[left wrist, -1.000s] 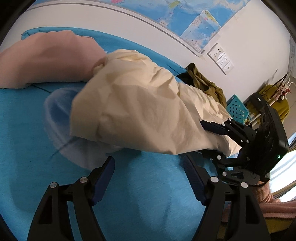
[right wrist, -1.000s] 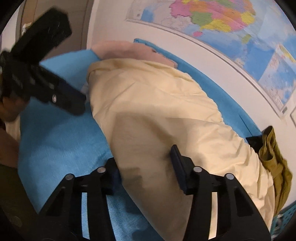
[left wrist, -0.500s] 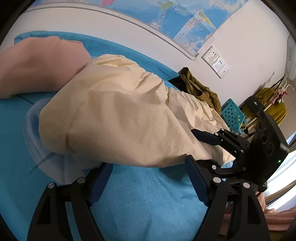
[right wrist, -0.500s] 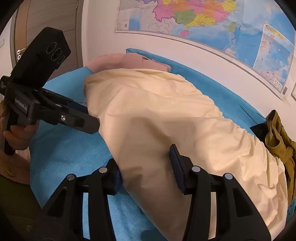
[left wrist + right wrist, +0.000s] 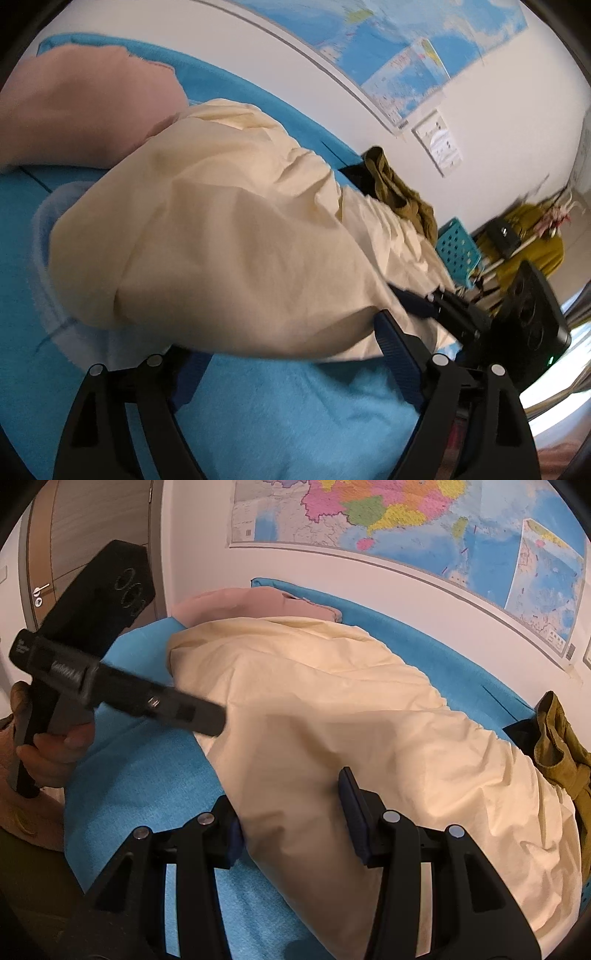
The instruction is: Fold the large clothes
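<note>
A large cream garment lies bunched across the blue bed. My left gripper sits at its near edge, and the cloth's hem droops between the fingers. Its jaws are opening and the pads do not press on the fabric. In the right wrist view a hand holds this left gripper, and its tip reaches the cream garment. My right gripper is shut on a thick fold of the garment, which fills the gap between its blue pads. From the left wrist view the right gripper shows at the cloth's right end.
A pink garment lies at the bed's far left and a pale blue one peeks from under the cream cloth. An olive garment sits at the right end. A teal perforated basket stands beyond the bed, with wall maps above and a door.
My left gripper has moved in toward the cream garment and its jaws have widened. The cloth's hem, earlier ahead of the fingers, now hangs between them. The right gripper keeps its hold.
</note>
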`<state>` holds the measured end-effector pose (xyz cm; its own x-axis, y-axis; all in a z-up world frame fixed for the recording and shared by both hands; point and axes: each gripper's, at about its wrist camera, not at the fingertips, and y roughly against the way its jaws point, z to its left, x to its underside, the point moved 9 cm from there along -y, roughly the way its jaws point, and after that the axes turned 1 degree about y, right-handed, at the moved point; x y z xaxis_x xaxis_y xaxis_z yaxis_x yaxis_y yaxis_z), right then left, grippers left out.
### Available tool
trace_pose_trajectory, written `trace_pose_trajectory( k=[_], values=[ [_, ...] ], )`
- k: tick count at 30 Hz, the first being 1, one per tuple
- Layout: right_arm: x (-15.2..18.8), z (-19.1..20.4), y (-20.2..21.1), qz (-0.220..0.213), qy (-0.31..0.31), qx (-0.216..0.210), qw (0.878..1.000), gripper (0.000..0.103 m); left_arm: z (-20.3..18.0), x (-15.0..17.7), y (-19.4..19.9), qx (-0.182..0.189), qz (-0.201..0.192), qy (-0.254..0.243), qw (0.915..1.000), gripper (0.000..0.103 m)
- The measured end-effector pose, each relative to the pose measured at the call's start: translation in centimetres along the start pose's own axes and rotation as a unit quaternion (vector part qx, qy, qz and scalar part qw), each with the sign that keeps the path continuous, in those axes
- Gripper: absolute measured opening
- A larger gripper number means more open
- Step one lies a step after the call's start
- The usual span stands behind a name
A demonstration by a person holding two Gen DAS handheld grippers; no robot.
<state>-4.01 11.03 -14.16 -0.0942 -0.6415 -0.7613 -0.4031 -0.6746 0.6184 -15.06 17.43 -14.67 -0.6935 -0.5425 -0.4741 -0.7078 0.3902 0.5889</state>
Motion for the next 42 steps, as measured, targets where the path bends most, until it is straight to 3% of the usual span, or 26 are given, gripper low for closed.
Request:
trace_pose_trajectory(
  k=[5,15,21,25,28,30,31,35,39,42],
  values=[
    [0.0,-0.1,0.1,-0.002,-0.010,-0.006,1.000,0.045,0.1,-1.2,-1.2,0.030,0.000,0.041,0.9987,0.084],
    [0.1,-0.1,0.2,-0.005,-0.013,-0.014,1.000,0.046,0.0,-3.0,-4.0,0.024,0.012,0.078,0.9966,0.084],
    [0.3,-0.2,0.9,-0.011,-0.047,-0.041,0.998,0.054,-0.4,-3.9,-5.5,-0.013,0.022,0.054,0.9982,0.081],
    [0.8,-1.0,3.6,-0.034,-0.098,-0.076,0.992,0.059,0.0,-3.7,-5.6,-0.050,0.017,0.031,0.9981,0.066],
    [2.0,-3.0,6.7,-0.058,-0.170,-0.106,0.978,0.062,0.3,-3.5,-5.5,-0.072,0.016,0.021,0.9971,0.057],
    [3.6,-4.7,8.9,-0.071,-0.236,-0.135,0.960,0.073,0.3,-3.4,-5.5,-0.074,0.015,0.018,0.9970,0.057],
    [4.5,-5.5,10.1,-0.081,-0.268,-0.144,0.949,0.073,0.3,-3.4,-5.5,-0.076,0.013,0.016,0.9969,0.057],
    [8.8,-8.4,13.0,-0.086,-0.350,-0.116,0.926,0.074,-0.1,-3.3,-5.7,-0.088,0.008,0.001,0.9961,0.058],
    [13.5,-10.6,14.5,-0.089,-0.446,-0.094,0.886,0.074,-0.2,-3.2,-5.8,-0.097,0.008,-0.015,0.9951,0.058],
    [15.6,-11.5,14.8,-0.081,-0.484,-0.072,0.868,0.076,0.0,-3.2,-5.6,-0.093,0.008,-0.017,0.9955,0.059]
  ],
)
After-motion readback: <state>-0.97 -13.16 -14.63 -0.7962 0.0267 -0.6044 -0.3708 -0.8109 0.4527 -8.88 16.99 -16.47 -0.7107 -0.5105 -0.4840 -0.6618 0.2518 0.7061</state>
